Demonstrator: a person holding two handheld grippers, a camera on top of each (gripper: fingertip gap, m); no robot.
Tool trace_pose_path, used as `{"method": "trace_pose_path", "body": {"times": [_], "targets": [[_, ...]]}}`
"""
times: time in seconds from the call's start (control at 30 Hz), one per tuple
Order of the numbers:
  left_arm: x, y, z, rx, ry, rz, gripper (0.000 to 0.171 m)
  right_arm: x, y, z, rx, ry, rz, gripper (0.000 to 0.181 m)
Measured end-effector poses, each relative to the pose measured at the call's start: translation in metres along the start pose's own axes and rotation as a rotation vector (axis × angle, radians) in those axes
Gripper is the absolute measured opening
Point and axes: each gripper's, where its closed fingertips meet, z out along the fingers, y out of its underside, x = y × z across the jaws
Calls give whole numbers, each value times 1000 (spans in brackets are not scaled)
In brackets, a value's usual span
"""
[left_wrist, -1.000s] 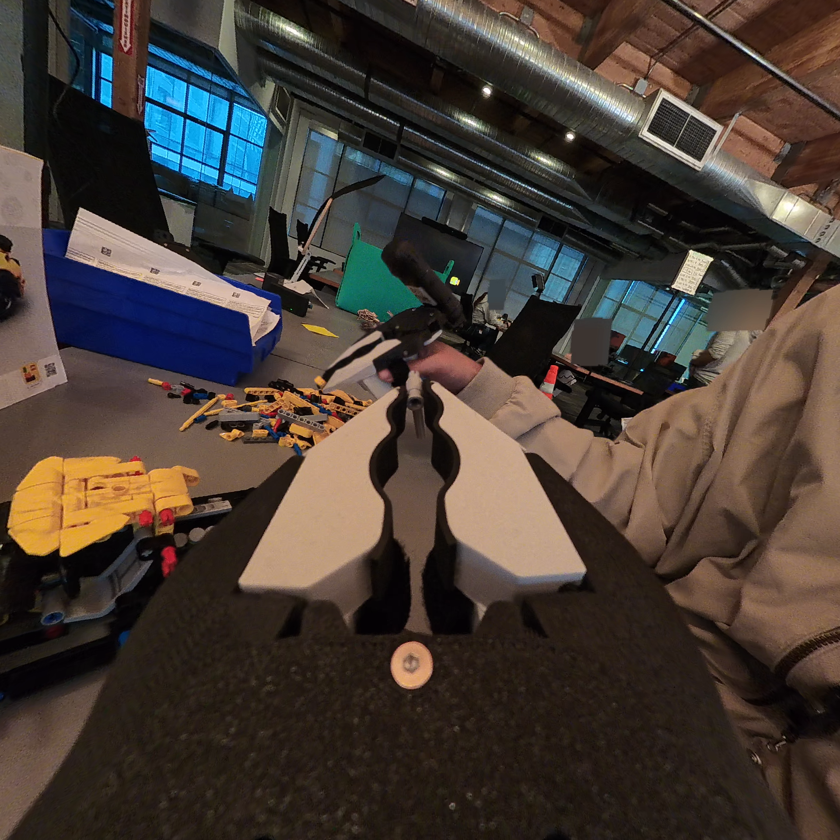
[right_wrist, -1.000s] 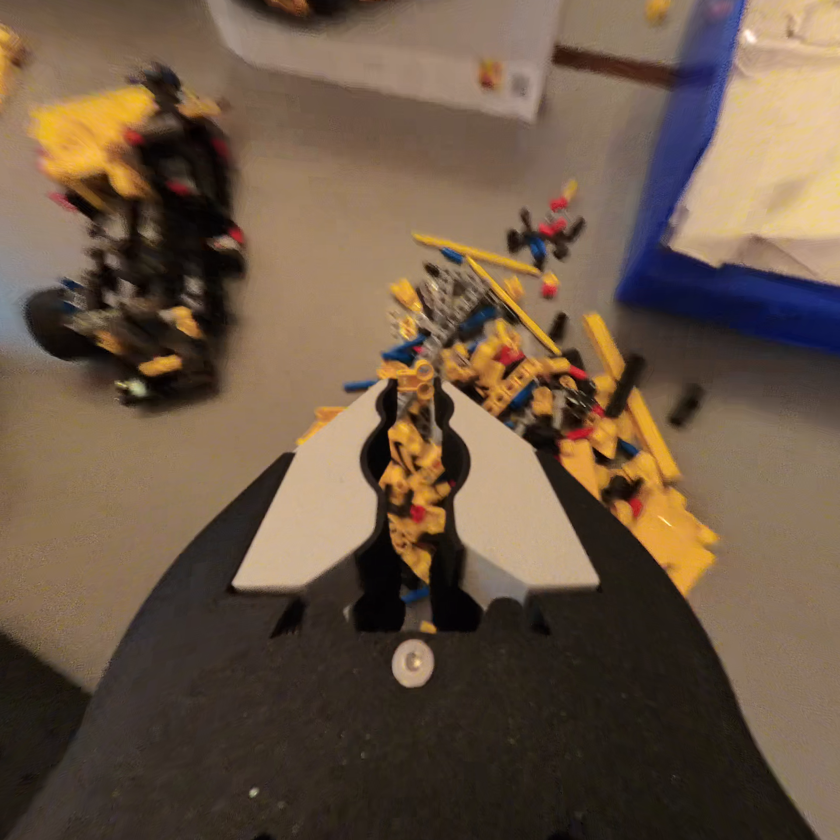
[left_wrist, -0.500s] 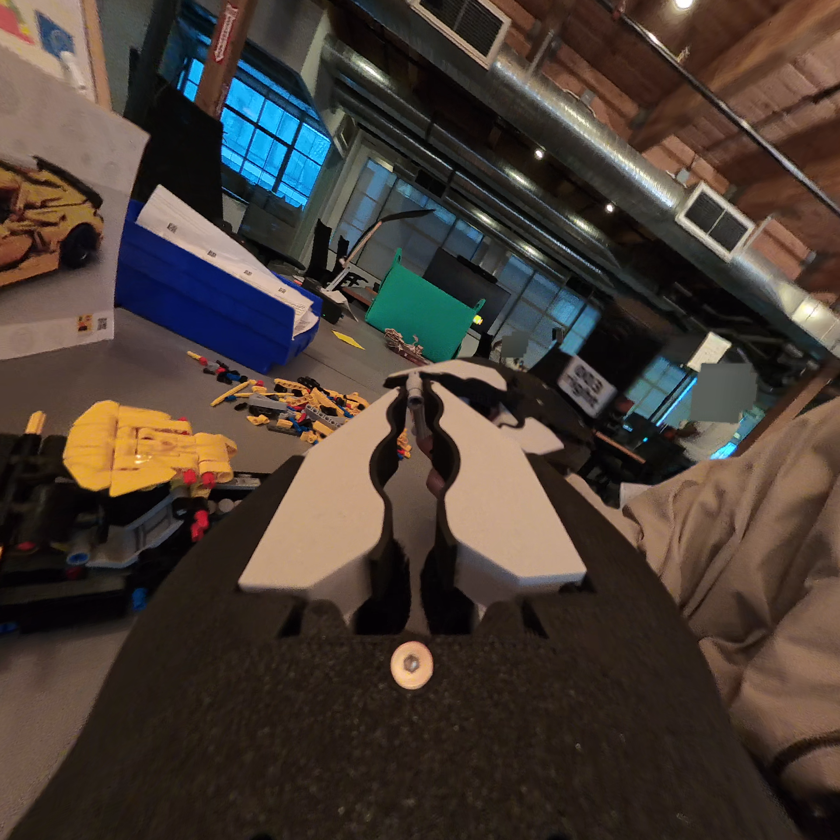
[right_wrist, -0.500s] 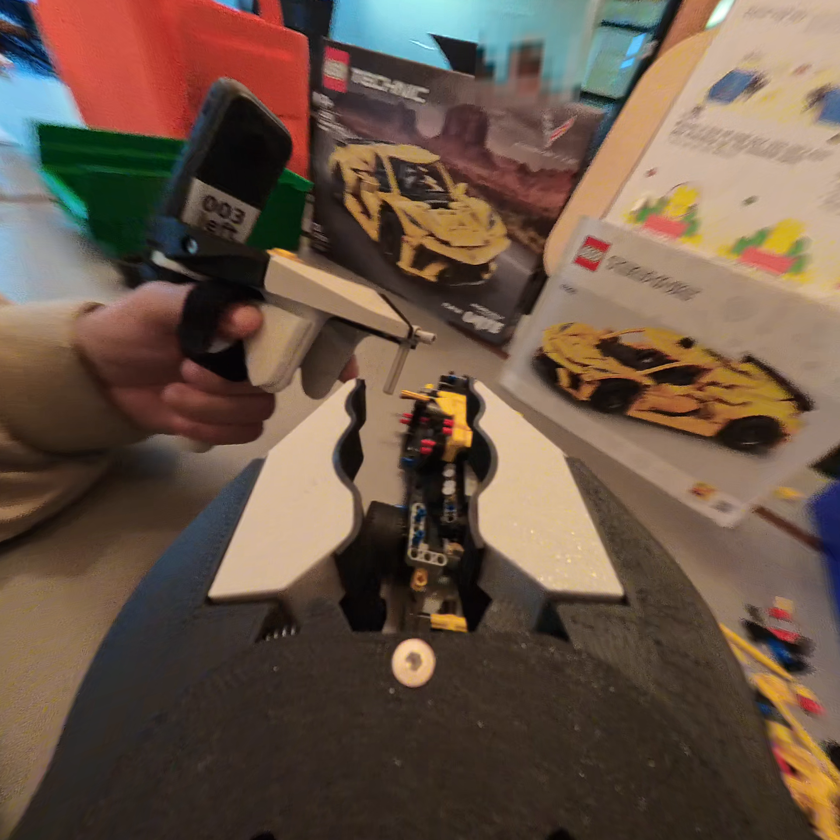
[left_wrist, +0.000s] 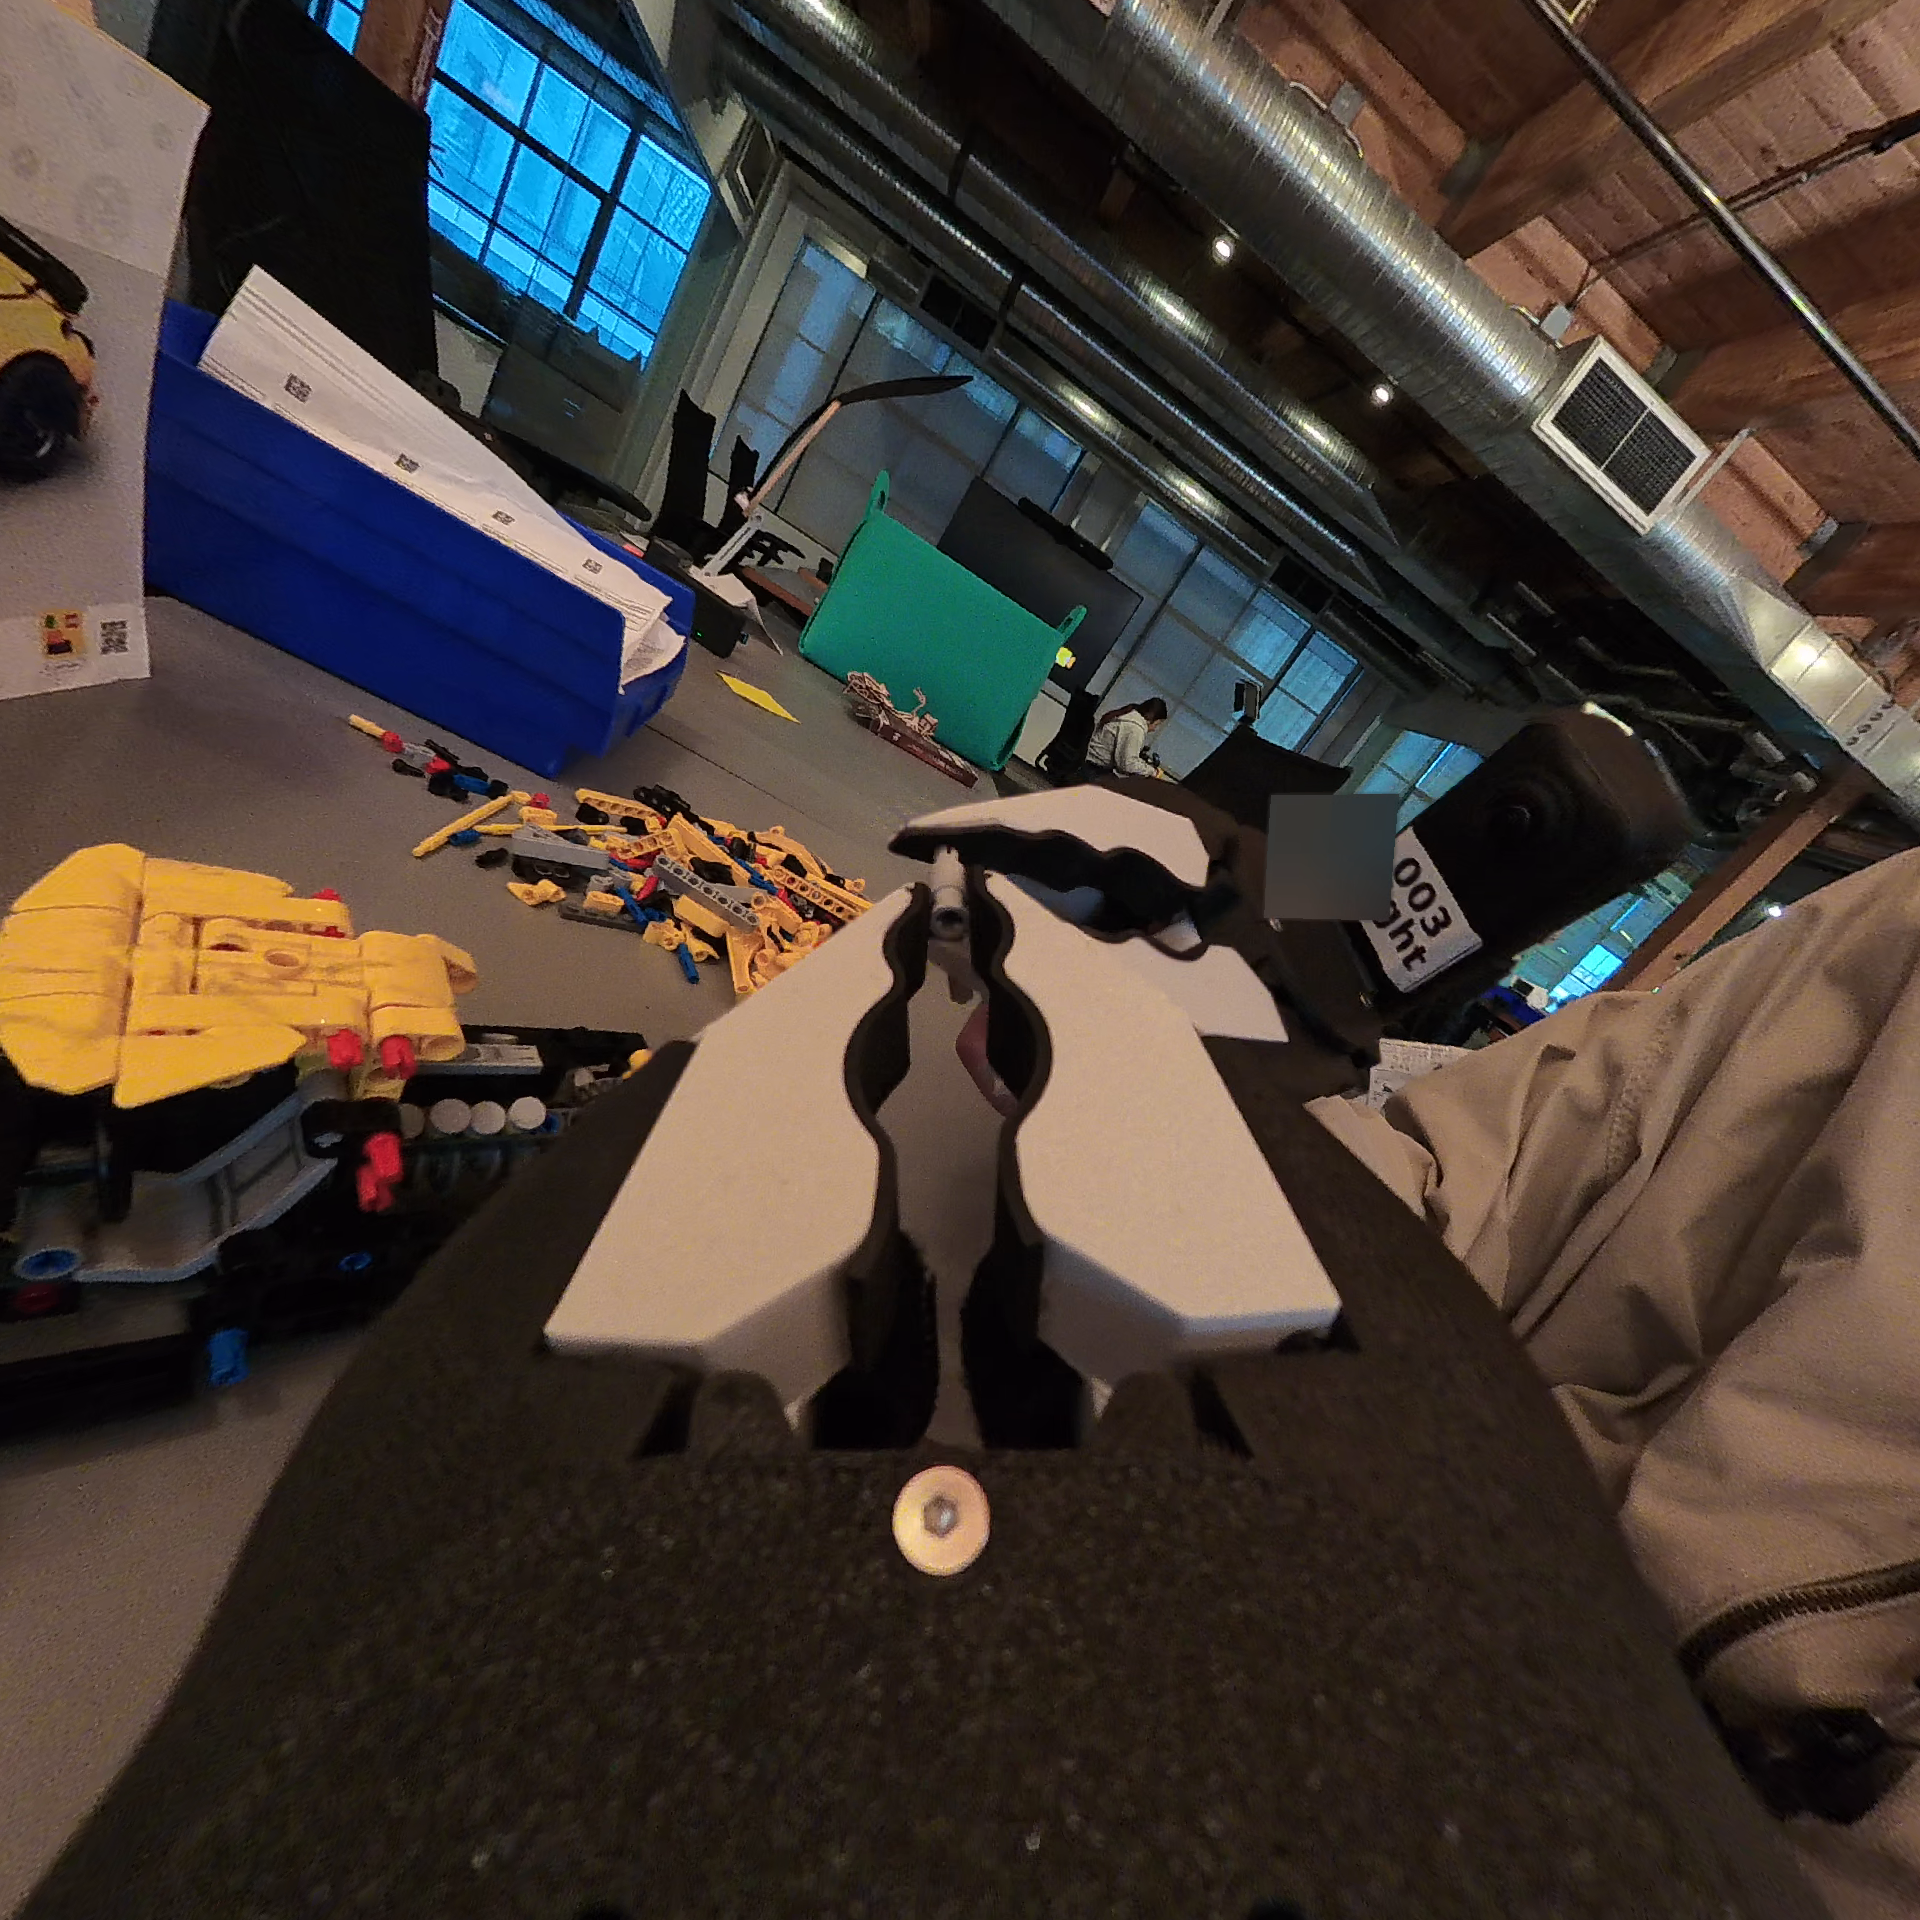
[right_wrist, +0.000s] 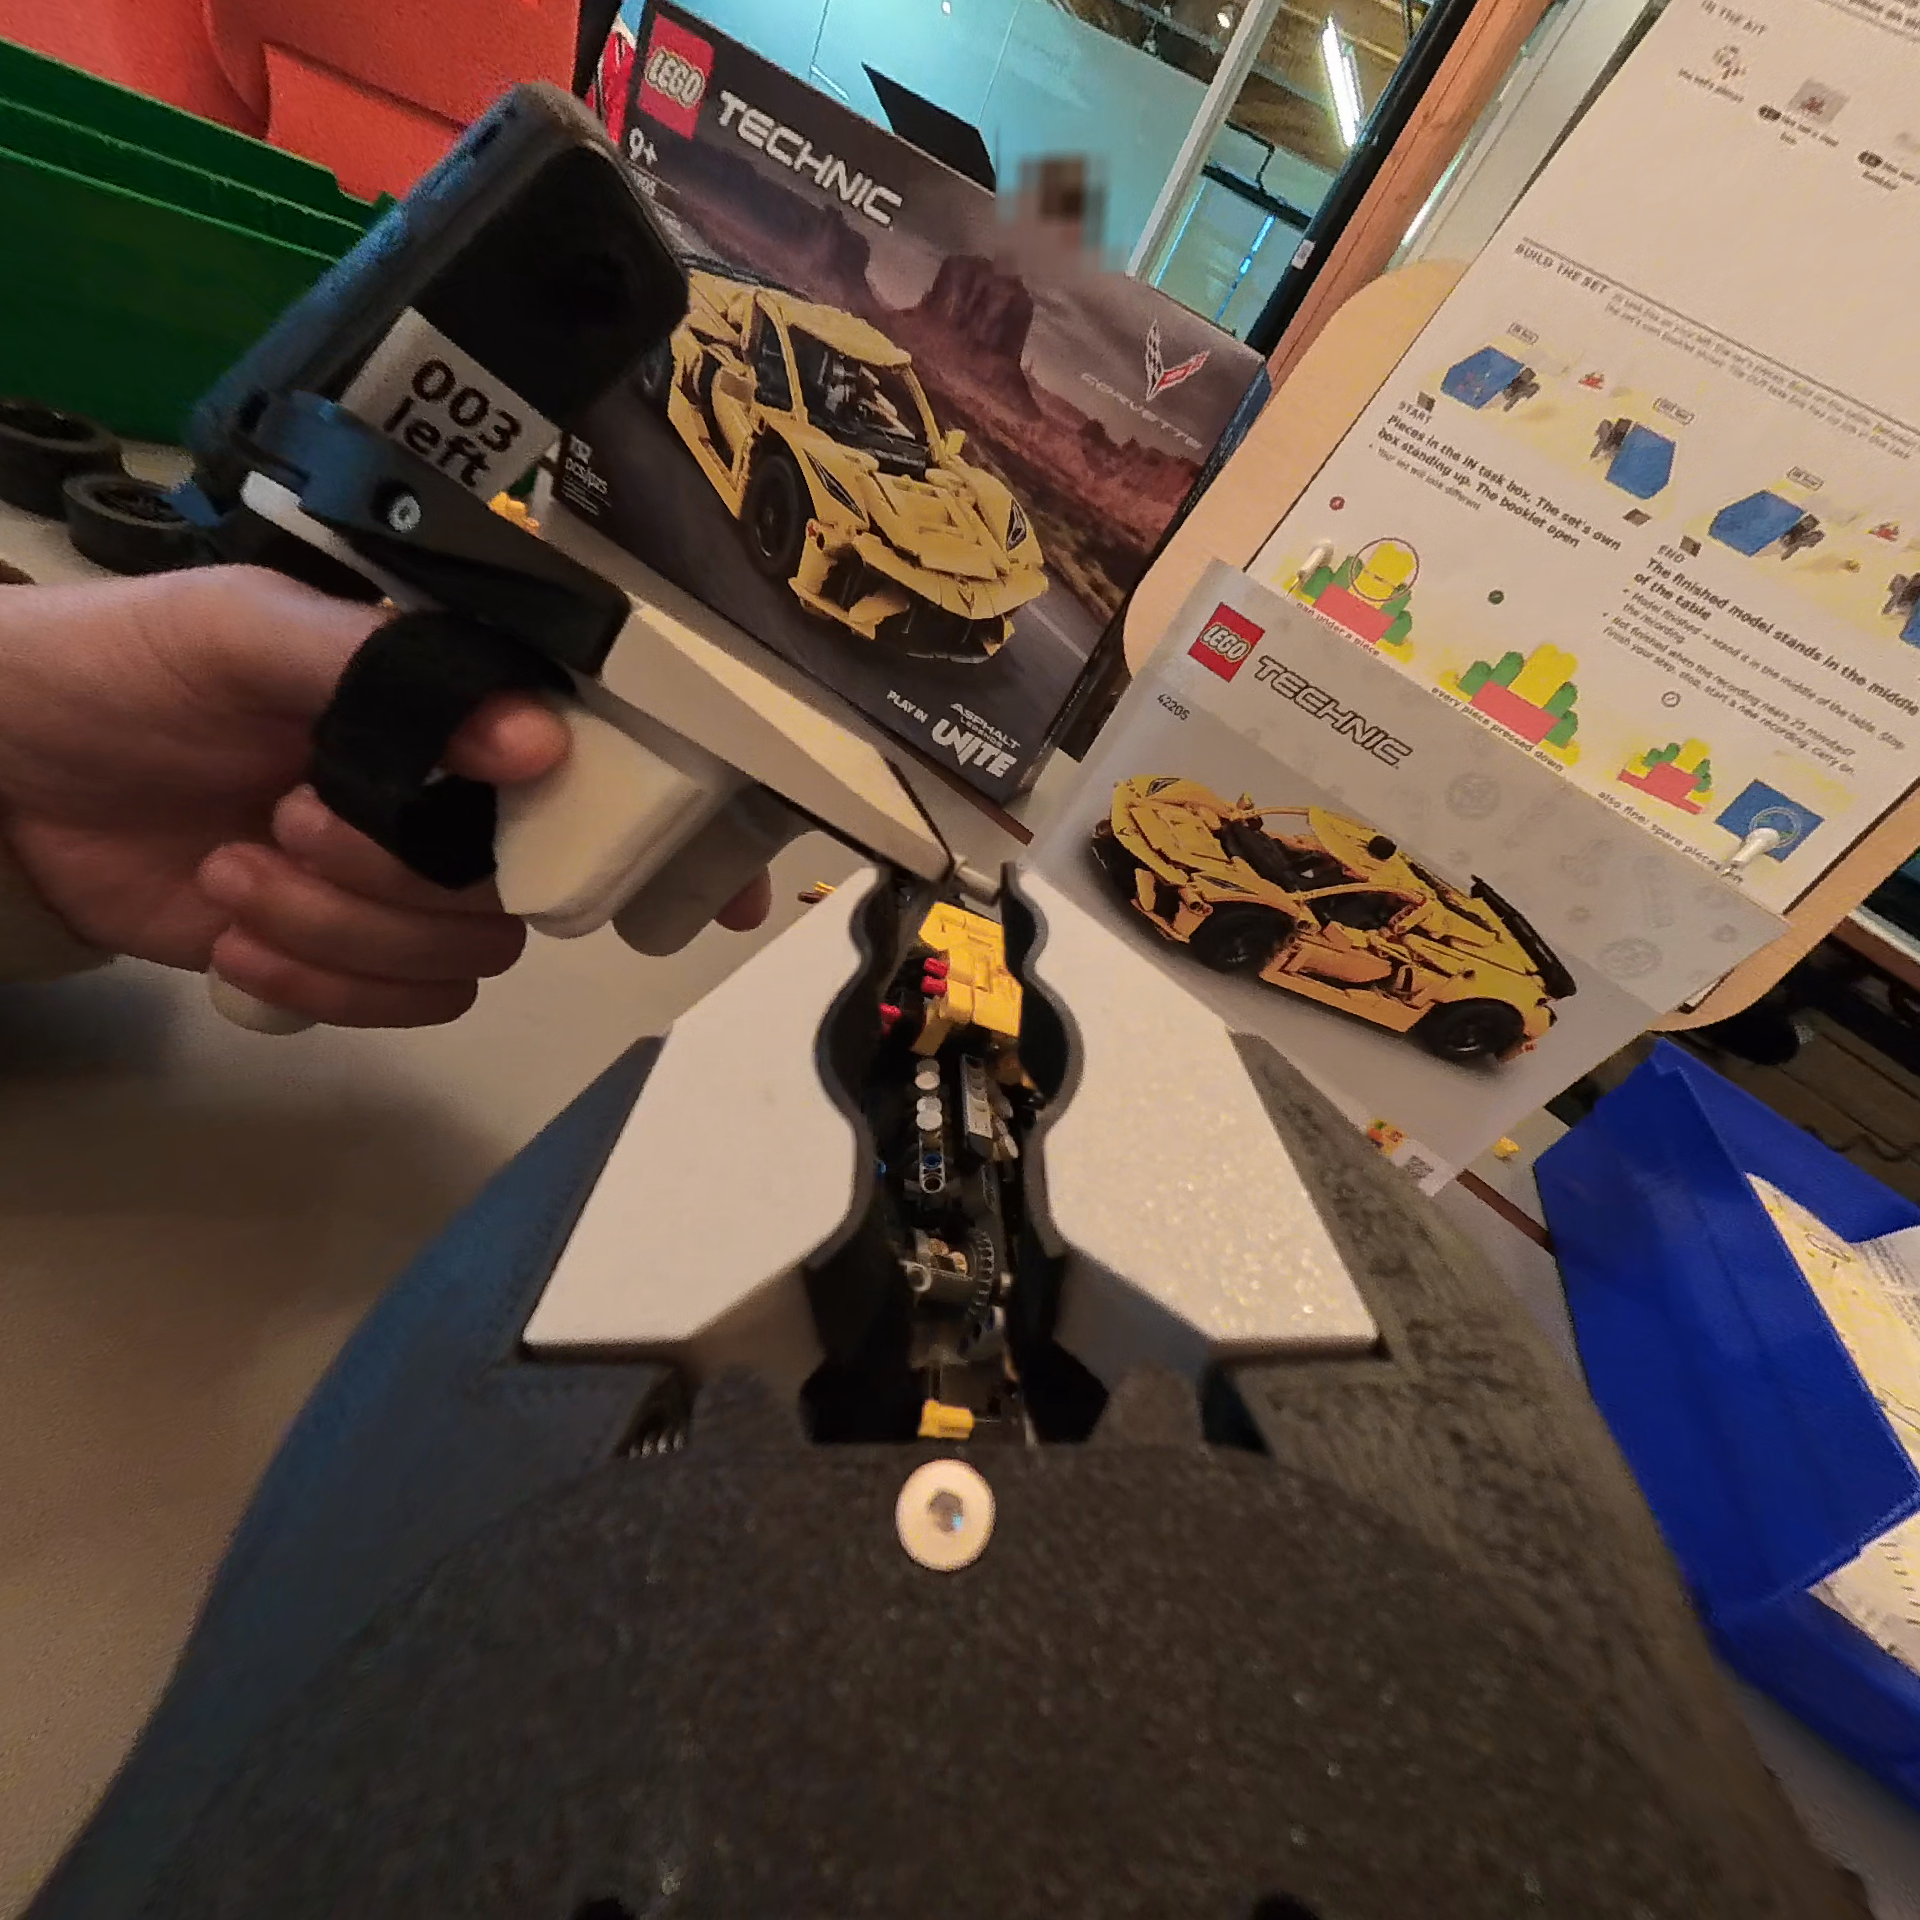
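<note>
My left gripper (left_wrist: 948, 940) is shut on a small grey pin (left_wrist: 948, 909), whose head sticks out past the tips. In the right wrist view a hand (right_wrist: 156, 779) holds the left gripper (right_wrist: 940, 862) at the left, and the pin (right_wrist: 979, 880) lies between my right gripper's tips. My right gripper (right_wrist: 945, 888) has its jaws narrowly apart around the pin's head. In the left wrist view the right gripper (left_wrist: 925, 847) meets the pin from beyond. A partly built yellow and black car model (left_wrist: 208, 1039) sits on the table below.
A pile of loose yellow, black and grey pieces (left_wrist: 675, 883) lies beside a blue bin (left_wrist: 364, 582) with papers in it. A set box (right_wrist: 914, 468), a booklet (right_wrist: 1351, 862) and an instruction board (right_wrist: 1662, 364) stand behind. Black tyres (right_wrist: 104, 499) lie at the far left. A beige sleeve (left_wrist: 1662, 1195) is at the right. Left and right tips are no more than a few centimetres apart.
My right gripper swung up from the loose pile to face the left gripper, came to the pin, and its jaws narrowed around it. The left gripper kept hold of the pin.
</note>
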Motion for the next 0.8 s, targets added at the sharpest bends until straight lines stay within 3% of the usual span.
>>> {"method": "trace_pose_path", "body": {"times": [0.53, 0.7, 0.8], "targets": [[6, -3, 4, 59, 44, -35, 8, -2, -5, -2, -2, 8, -81, 7], [-4, -2, 2, 20, 0, -38, 7, -2, 1, 6, 17, -89, 125, 10], [-7, -8, -4, 40, -14, -28, 6, -6, 5, 6, 13, -170, 262, 26]]}}
